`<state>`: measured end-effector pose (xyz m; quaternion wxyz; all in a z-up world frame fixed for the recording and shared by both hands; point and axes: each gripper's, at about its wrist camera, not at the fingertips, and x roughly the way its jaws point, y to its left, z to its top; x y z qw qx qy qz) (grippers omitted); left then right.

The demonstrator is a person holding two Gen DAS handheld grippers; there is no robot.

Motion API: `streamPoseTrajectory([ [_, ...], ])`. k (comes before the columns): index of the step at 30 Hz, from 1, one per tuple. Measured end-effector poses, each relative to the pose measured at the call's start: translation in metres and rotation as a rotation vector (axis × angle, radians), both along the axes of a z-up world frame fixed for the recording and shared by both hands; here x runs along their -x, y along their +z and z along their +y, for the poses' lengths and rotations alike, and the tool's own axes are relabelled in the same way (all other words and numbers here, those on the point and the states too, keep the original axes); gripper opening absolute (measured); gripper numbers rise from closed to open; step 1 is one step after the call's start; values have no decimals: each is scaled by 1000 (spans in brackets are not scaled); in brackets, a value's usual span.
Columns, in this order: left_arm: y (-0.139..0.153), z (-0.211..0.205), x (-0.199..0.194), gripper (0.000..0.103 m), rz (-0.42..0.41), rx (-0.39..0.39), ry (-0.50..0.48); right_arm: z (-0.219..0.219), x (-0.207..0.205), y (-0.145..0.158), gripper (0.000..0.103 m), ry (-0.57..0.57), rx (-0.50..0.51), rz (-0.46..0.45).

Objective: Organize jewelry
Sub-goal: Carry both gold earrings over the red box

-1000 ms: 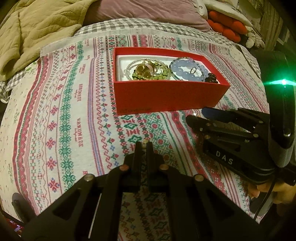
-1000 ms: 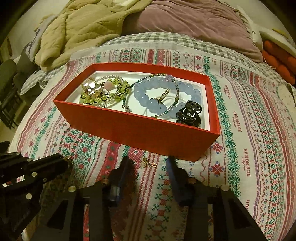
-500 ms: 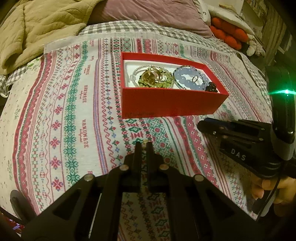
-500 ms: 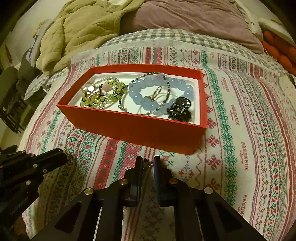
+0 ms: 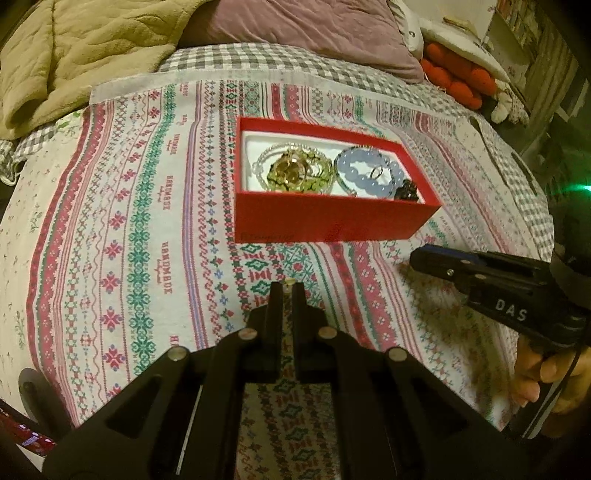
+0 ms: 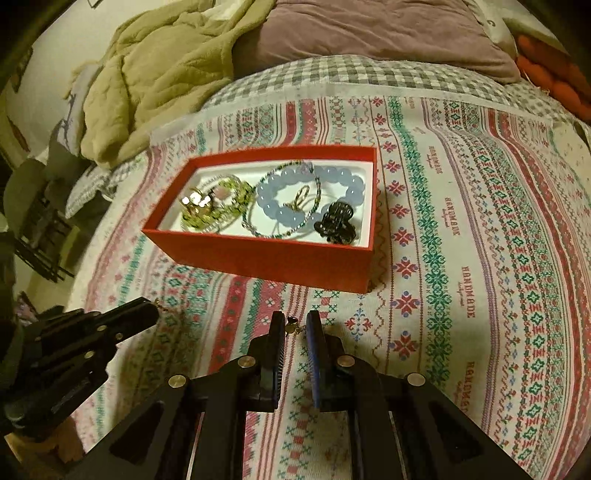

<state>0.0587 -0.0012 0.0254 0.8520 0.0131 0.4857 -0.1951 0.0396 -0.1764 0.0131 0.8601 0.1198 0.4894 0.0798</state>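
A red box [image 6: 266, 258] sits on the patterned bedspread. It holds a green bead bracelet [image 6: 225, 199], a blue bead bracelet [image 6: 273, 206], a gold ring [image 6: 301, 195] and a black hair claw [image 6: 334, 223]. My right gripper [image 6: 295, 326] hovers just in front of the box, shut on a small gold earring [image 6: 293, 328] pinched between its pads. My left gripper [image 5: 287, 286] is off to the left, shut on a tiny gold piece [image 5: 287, 281] at its tips. In the right wrist view the left gripper [image 6: 149, 310] shows that gold piece [image 6: 159, 303] too. The red box [image 5: 332, 218] lies beyond both grippers.
A beige blanket [image 6: 159, 85] and a mauve pillow [image 6: 369, 33] lie at the head of the bed. Orange cushions [image 5: 458, 79] sit at the far right. A hand [image 5: 546, 373] holds the right gripper [image 5: 417, 255]. The bedspread [image 5: 122, 236] spreads wide to the left.
My right gripper's jaws closed on the small earring lying in front of the box, then drew back and up with it. The left gripper stayed shut and barely moved.
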Motion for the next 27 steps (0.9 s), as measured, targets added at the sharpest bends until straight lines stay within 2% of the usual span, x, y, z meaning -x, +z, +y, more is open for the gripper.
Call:
streamPoseTrajectory([
  [9, 25, -8, -1, 5, -49, 47, 0, -11, 4, 27, 12, -17, -56, -41],
  [18, 47, -32, -10, 5, -114, 103, 13, -9, -5, 44, 12, -29, -26, -101],
  [27, 49, -52, -29, 5, -145, 114, 15, -20, -18, 53, 12, -77, -54, -128],
])
